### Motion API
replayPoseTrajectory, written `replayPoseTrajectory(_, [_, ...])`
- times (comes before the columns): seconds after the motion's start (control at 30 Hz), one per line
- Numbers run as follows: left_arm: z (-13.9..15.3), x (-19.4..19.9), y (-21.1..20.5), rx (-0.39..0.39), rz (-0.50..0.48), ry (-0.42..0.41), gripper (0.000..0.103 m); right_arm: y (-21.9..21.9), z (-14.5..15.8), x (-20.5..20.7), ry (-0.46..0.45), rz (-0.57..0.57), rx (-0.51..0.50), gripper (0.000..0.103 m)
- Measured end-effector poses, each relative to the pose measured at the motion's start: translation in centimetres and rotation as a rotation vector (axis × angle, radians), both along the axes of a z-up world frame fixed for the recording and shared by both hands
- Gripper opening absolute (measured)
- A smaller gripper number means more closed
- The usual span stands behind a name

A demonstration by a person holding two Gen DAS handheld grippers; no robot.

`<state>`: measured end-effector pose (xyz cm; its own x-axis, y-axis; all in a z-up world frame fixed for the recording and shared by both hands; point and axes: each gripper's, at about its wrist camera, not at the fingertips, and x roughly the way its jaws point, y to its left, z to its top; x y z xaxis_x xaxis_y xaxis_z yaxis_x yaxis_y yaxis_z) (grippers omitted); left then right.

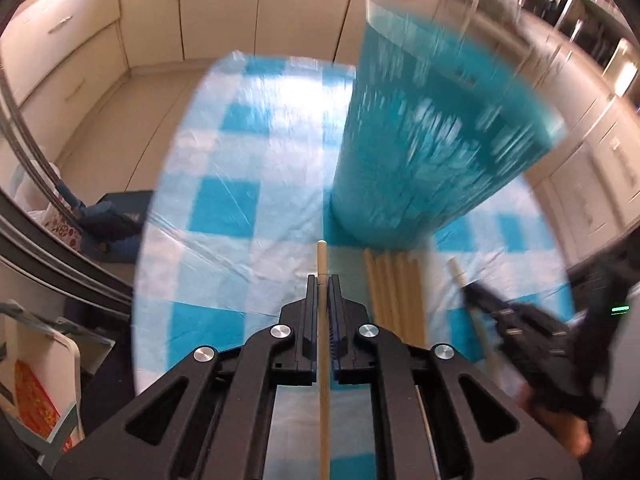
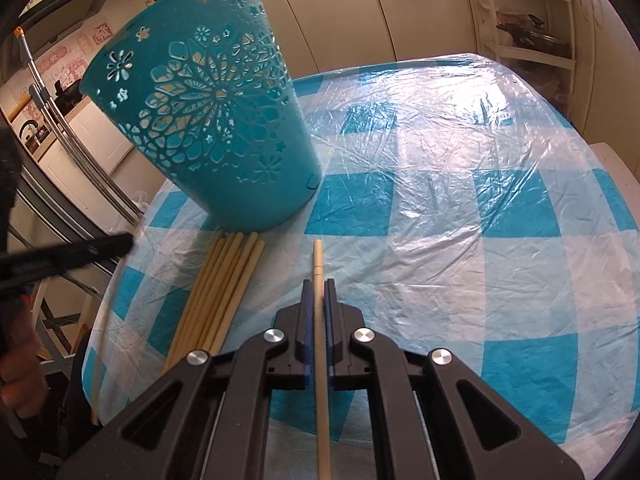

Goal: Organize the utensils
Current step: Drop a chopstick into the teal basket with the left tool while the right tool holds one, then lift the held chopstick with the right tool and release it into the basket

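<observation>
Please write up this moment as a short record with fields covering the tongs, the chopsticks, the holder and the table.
left tongs: shut on one chopstick
right tongs: shut on another chopstick
loose chopsticks: a bundle lying flat on the table, between the two tongs
holder: teal perforated basket, standing just beyond the bundle's tips
table: blue and white checked cloth under clear plastic
not yet done: no chopstick visible inside the basket
</observation>
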<state>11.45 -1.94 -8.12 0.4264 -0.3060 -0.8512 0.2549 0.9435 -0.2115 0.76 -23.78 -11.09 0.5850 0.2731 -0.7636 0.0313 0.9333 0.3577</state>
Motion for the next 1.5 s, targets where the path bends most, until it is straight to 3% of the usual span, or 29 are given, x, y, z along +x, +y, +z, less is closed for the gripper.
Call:
replayPoseTrajectory(0.2, [10.3, -1.6, 1.7, -0.179, -0.007, -0.214, 0.005, -0.1, 0.1, 0.1, -0.001, -0.002, 0.02, 0.006])
replayPoseTrajectory(0.3, [16.3, -2.0, 0.9, -0.255, -0.017, -0.383, 0.005, -0.3, 0.1, 0.0, -0.003, -0.002, 0.023, 0.006])
replayPoseTrajectory(0.37, [18.9, -2.0, 0.1, -0.269, 0.005, -0.502, 0.005, -0.5, -0.1, -0.3, -0.004, -0.002, 0.023, 0.006])
replayPoseTrajectory(0.5, [21.4, -0.9, -2.8, -0.253, 0.112, -0.747, 0.005, -0.6, -0.1, -0.4, -0.006, -0.001, 0.024, 0.006])
replayPoseTrajectory(0.57, [21.3, 0.3, -4.1, -0.241, 0.139, -0.803, 0.005, -0.5, -0.1, -0.3, -0.006, -0.003, 0.026, 0.006])
replayPoseTrajectory(0.77, [16.9, 5.1, -7.5, -0.173, 0.184, -0.75, 0.005, -0.6, -0.1, -0.3, -0.006, -0.005, 0.031, 0.006])
replayPoseTrajectory(0.93, [12.9, 5.9, -7.9, -0.105, 0.15, -0.693, 0.005, -0.5, -0.1, -0.3, -0.006, -0.004, 0.028, 0.006])
replayPoseTrajectory(1.17, [9.9, 6.5, -8.3, 0.008, 0.09, -0.572, 0.006, -0.5, -0.1, -0.3, -0.006, -0.005, 0.032, 0.007])
replayPoseTrajectory(1.27, [9.5, 5.9, -7.0, 0.026, 0.104, -0.536, 0.021, -0.5, 0.0, -0.3, -0.007, 0.007, 0.045, 0.012])
replayPoseTrajectory(1.33, [9.7, 5.0, -5.6, 0.035, 0.139, -0.54, 0.052, -0.4, 0.1, -0.3, -0.003, 0.017, 0.036, 0.014])
replayPoseTrajectory(1.5, [9.3, 2.2, -1.3, 0.035, 0.195, -0.54, 0.066, 1.1, 0.7, -0.1, 0.021, 0.054, -0.087, 0.014])
